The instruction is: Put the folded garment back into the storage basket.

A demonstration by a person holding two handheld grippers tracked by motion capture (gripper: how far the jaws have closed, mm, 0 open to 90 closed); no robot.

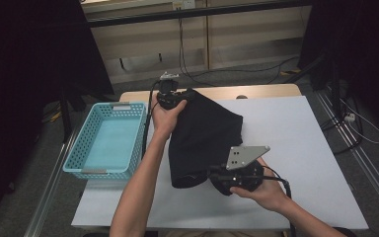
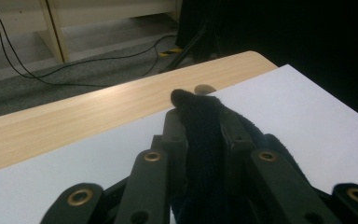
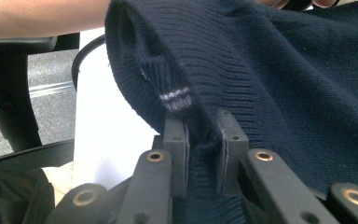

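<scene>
One dark knit garment point(image 1: 202, 138) on table point(image 1: 296, 133); left tool point(image 2: 200, 122) and right tool point(image 3: 204, 131) each clamped on it. One turquoise basket point(image 1: 109, 140) alongside.

Dark navy knit sweater point(image 1: 205, 136) lies folded on the white table top; both ends pinched up.

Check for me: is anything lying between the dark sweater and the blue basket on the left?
Nothing visible. The dark knit sweater is pinched by the left gripper at its far end and the right gripper at its near end. The turquoise basket sits beside it; only the person's left forearm crosses that gap.
</scene>
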